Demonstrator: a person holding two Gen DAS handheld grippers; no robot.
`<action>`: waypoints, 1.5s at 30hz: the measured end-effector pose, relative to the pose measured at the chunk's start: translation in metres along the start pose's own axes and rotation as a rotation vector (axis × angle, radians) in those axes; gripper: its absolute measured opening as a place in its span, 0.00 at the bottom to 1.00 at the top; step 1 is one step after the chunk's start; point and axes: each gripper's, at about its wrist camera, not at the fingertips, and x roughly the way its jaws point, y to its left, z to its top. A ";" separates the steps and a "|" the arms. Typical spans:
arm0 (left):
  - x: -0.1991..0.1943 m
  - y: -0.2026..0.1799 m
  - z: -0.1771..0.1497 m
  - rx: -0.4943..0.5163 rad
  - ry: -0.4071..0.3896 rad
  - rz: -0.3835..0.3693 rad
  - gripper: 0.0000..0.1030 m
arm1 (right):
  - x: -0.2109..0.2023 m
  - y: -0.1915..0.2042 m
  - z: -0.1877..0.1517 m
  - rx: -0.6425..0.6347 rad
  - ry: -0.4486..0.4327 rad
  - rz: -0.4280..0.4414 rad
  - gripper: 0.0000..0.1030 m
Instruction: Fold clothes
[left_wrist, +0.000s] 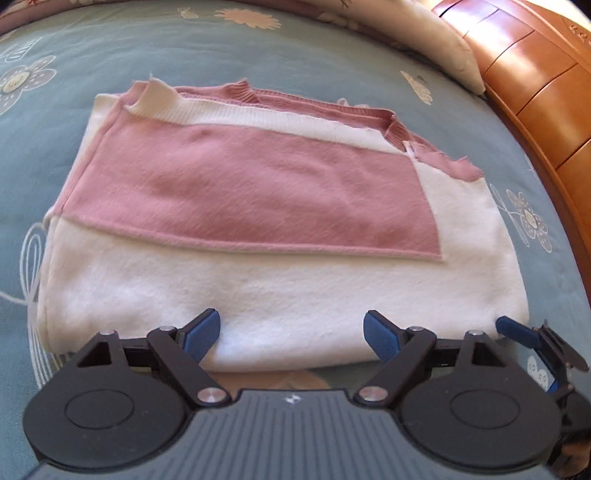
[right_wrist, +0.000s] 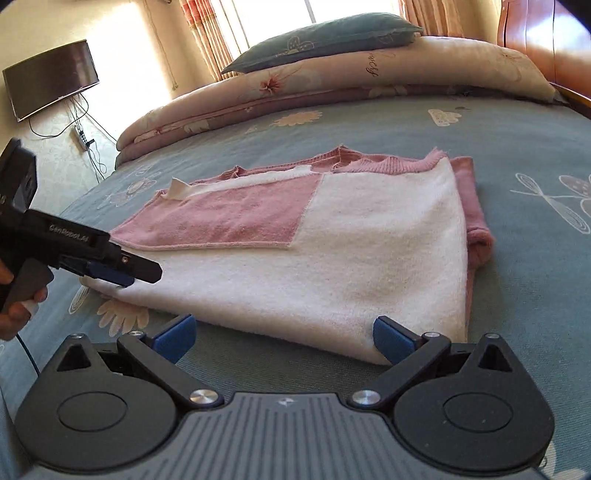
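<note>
A folded pink and white sweater (left_wrist: 258, 206) lies flat on the blue-green flowered bedsheet (left_wrist: 110, 55). My left gripper (left_wrist: 291, 336) stands open at the sweater's near white edge, and nothing is pinched between its blue pads. In the right wrist view the same sweater (right_wrist: 351, 251) lies ahead. My right gripper (right_wrist: 284, 339) is wide open at its near corner, with the right fingertip (right_wrist: 388, 341) beside the white fabric. The left gripper (right_wrist: 125, 275), held by a hand (right_wrist: 14, 314), hovers at the sweater's left edge. A blue finger (left_wrist: 515, 330) of the right gripper shows at the sweater's right corner.
A rolled floral quilt (right_wrist: 295, 88) and a blue-green pillow (right_wrist: 321, 37) lie at the far end of the bed. A wooden headboard (left_wrist: 535, 74) runs along one side. A dark screen (right_wrist: 51, 77) with cables hangs on the wall. Bare sheet surrounds the sweater.
</note>
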 end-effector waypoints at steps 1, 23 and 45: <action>-0.004 0.002 -0.004 0.006 -0.020 -0.012 0.83 | 0.001 0.000 0.000 -0.004 0.000 -0.002 1.00; -0.044 0.073 0.030 -0.156 -0.185 0.009 0.84 | 0.008 0.009 -0.006 -0.098 0.009 -0.042 1.00; -0.036 0.083 0.002 -0.209 -0.123 0.059 0.84 | 0.018 0.031 -0.019 -0.264 0.040 -0.158 1.00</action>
